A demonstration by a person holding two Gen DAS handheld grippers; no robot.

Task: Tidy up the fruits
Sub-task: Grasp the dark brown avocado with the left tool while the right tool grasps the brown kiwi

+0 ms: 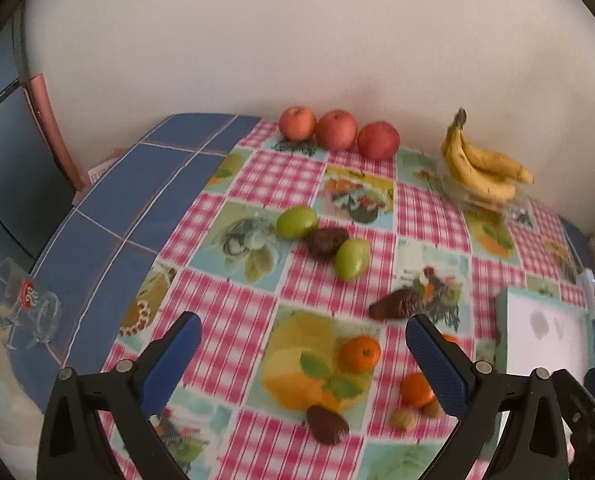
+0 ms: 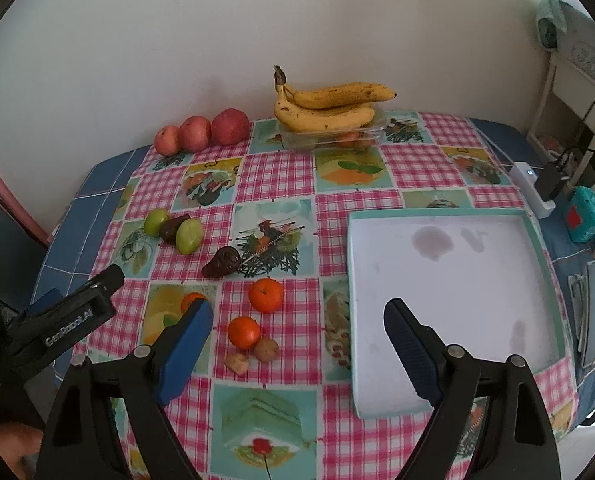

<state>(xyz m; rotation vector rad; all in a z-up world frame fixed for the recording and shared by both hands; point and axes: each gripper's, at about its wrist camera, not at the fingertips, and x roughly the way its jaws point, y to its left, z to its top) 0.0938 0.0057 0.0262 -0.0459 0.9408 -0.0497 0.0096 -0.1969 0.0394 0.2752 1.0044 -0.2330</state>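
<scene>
Two hand-held claws are hovering above a desk [image 2: 425, 148] draped in a pink-checked, fruit-printed cloth, with the fruit lying scattered across it. The left claw [image 1: 303, 332] is standing with its blue pads wide apart and nothing between them; the right claw [image 2: 297, 316] is likewise gaping, gripping nothing, its jaws hanging over the cloth and the near edge of a shallow white tray [image 2: 537, 240] that is sitting on the desk's right side with no fruit in it.

Three red apples [image 2: 201, 130] are lining up against the wall at the far edge, touching one another. A bunch of bananas [image 2: 329, 106] is resting on top of a clear plastic container [image 2: 337, 138] to their right. Nearer the middle, two green fruits [image 2: 173, 228] are flanking a dark brown fruit [image 2: 173, 227], all three touching. A second dark, pointed fruit [image 2: 222, 262] is lying apart from them, towards the tray. Three small oranges [image 2: 265, 295] are sitting in the foreground, one partly hidden behind the right claw's left pad, and two walnuts [image 2: 253, 356] are lying just beside the nearest orange. In the left wrist view, another dark fruit [image 1: 327, 424] is lying close to the camera.
</scene>
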